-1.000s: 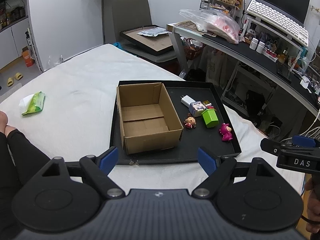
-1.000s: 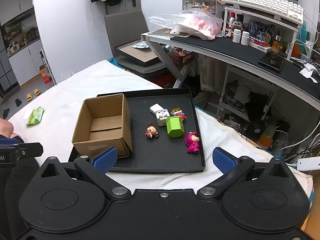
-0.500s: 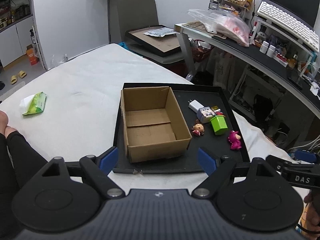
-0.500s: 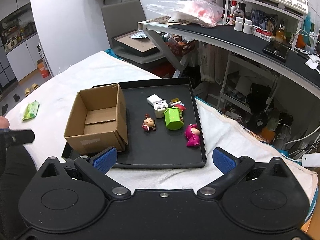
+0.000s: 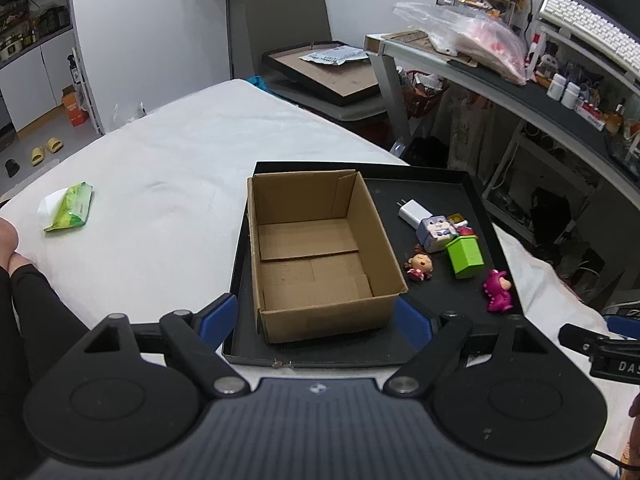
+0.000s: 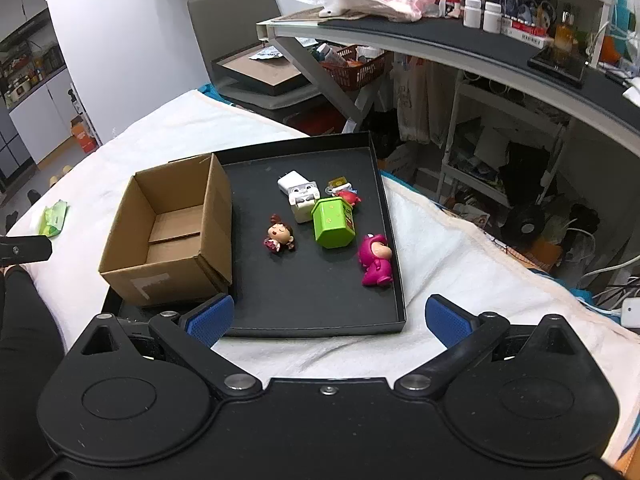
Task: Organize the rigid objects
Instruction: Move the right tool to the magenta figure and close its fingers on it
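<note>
A black tray (image 5: 436, 300) (image 6: 320, 312) lies on a white-covered bed. An open, empty cardboard box (image 5: 316, 252) (image 6: 172, 232) stands in its left half. To the right lie a white charger (image 5: 412, 213) (image 6: 294, 182), a blocky rabbit figure (image 5: 436, 234) (image 6: 304, 202), a green box (image 5: 466, 257) (image 6: 334, 222), a small doll (image 5: 419, 266) (image 6: 280, 236), a pink figure (image 5: 498, 290) (image 6: 376, 260) and small red and yellow bits (image 6: 344, 190). My left gripper (image 5: 316, 322) is open before the box. My right gripper (image 6: 328, 316) is open at the tray's near edge.
A green wipes packet (image 5: 68, 206) (image 6: 54, 218) lies on the bed at left. A cluttered desk (image 6: 480, 40) and a chair (image 5: 320, 64) with a framed board stand behind. The person's arm (image 5: 32, 304) is at the left.
Both grippers have moved forward and down toward the tray; the box and toys look larger. Nothing on the tray has moved.
</note>
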A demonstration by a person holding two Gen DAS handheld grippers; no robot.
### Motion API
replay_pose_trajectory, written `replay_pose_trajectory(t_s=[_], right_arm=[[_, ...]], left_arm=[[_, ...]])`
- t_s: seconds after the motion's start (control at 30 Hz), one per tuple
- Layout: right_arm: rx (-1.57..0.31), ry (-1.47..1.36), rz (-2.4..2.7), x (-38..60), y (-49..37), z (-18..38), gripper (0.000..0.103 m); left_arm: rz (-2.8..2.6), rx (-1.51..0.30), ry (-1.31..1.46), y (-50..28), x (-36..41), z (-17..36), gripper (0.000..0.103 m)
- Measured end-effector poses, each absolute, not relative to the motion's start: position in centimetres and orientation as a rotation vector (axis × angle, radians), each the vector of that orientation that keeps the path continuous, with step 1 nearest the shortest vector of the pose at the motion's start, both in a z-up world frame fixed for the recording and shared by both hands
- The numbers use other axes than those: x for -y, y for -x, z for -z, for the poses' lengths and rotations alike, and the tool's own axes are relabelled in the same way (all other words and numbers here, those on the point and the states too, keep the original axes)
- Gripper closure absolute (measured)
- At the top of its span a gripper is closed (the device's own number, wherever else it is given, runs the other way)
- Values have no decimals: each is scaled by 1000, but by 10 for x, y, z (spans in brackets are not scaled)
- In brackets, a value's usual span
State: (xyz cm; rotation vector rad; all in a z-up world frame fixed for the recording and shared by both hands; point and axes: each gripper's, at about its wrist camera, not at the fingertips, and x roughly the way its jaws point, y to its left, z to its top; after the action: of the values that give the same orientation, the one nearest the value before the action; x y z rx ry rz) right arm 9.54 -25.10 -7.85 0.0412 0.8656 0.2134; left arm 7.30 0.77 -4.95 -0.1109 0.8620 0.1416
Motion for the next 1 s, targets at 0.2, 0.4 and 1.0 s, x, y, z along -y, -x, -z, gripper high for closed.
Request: replay_pose_trajectory(t_s=[0.2, 0.4, 1.0], right_arm=[[-866, -41, -216, 258, -113, 92, 3], [-902, -48, -210, 263, -137, 107, 17], [-1048, -87, -164, 255, -210, 162, 51]], left_arm=[[-154, -885, 134, -96, -13, 67, 22], [-171, -926, 184, -120, -26, 86, 34], [-234, -1042, 280, -160, -73, 143, 71]])
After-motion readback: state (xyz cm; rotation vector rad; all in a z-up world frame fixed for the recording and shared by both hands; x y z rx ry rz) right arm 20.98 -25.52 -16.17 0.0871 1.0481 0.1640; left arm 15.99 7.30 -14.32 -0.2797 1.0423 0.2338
